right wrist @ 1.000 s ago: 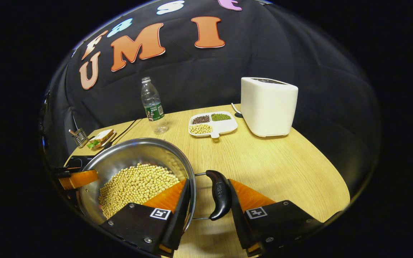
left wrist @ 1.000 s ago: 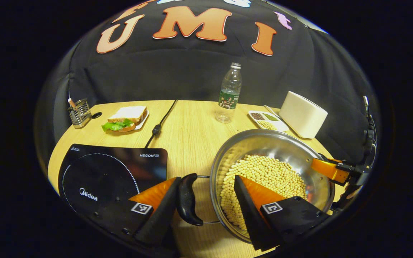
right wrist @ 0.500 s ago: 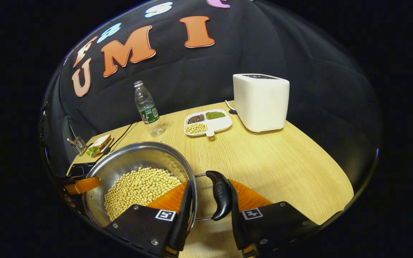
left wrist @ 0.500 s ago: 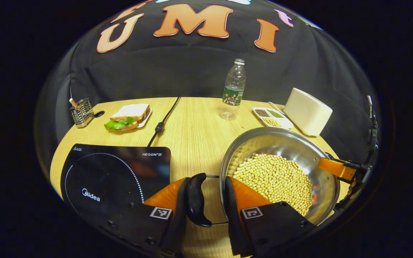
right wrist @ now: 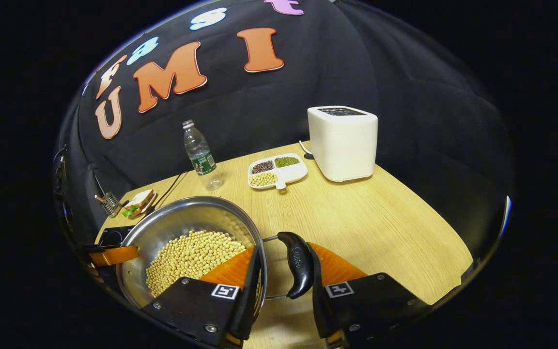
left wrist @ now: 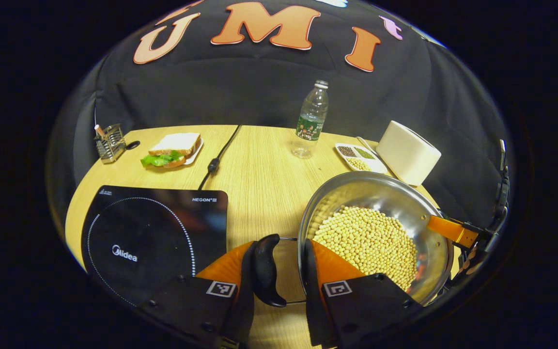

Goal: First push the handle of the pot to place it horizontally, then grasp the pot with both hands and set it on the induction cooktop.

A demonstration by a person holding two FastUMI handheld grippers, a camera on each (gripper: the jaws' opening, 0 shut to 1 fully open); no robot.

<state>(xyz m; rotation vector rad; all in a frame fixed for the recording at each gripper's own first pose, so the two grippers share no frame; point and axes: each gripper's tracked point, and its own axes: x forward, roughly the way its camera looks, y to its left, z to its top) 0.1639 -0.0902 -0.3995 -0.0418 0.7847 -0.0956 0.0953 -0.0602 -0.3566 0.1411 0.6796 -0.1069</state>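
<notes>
A steel pot (left wrist: 385,194) holding soybeans (left wrist: 366,237) sits to the right of the black induction cooktop (left wrist: 148,237). My left gripper (left wrist: 276,271) is shut on the pot, one finger outside its black handle (left wrist: 264,269) and the other inside the rim. In the right gripper view, my right gripper (right wrist: 284,274) clamps the opposite handle (right wrist: 298,264) and the pot (right wrist: 177,218) wall the same way. Each gripper shows at the pot's far side in the other's view: the right gripper (left wrist: 453,231) and the left gripper (right wrist: 114,254).
On the wooden table (left wrist: 259,179) behind stand a water bottle (left wrist: 310,121), a sandwich on a plate (left wrist: 170,152), a metal holder (left wrist: 109,145), a divided dish of beans (left wrist: 359,157) and a white toaster (left wrist: 407,152). The cooktop's cable (left wrist: 216,162) runs back.
My left gripper's fingers closed in on the handle and rim. Both views have since shifted a little, with the pot staying fixed between the fingers.
</notes>
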